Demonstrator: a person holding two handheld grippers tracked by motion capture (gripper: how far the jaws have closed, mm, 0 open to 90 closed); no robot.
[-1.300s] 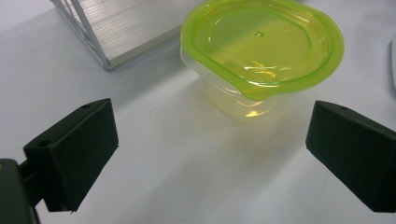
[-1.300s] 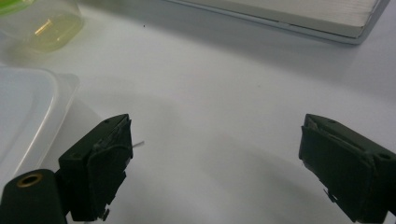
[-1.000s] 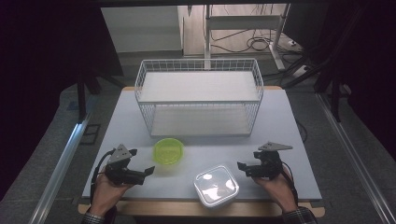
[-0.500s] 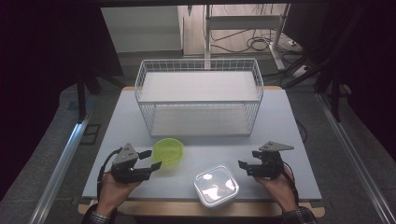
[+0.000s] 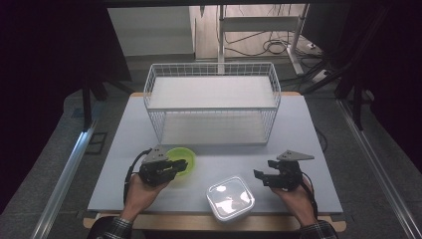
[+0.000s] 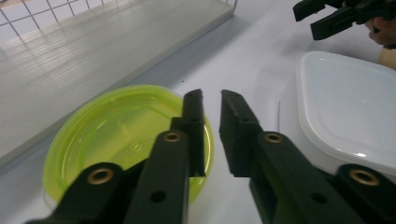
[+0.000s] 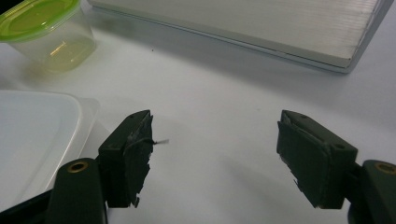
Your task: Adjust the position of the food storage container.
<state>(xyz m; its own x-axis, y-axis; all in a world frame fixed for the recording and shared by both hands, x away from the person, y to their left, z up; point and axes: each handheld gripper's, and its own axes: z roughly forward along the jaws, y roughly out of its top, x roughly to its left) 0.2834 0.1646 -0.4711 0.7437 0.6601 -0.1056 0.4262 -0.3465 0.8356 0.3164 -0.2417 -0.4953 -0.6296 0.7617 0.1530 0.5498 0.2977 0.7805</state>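
Green-lidded container [image 6: 126,140] sits right under the left gripper [image 6: 212,100], its rim passing between the fingers [image 6: 194,126], which have just been closing and now stand almost together with a narrow slit left; whether the pads already bite the lid edge I cannot tell. A thin, off-centre nip on that rim could slip, or tilt the light tub as it lifts. Just to the outer side of those fingers lies the white lidded box [image 6: 348,109], near enough that a sideways swing would knock it. The right gripper [image 7: 215,158] hovers over bare tabletop [image 7: 224,84] with fingers spread wide and nothing between them, the white box beside its left finger. Beyond both, the wire basket [image 5: 211,102] stands with open tabletop before it, its front wall the edge to clear.
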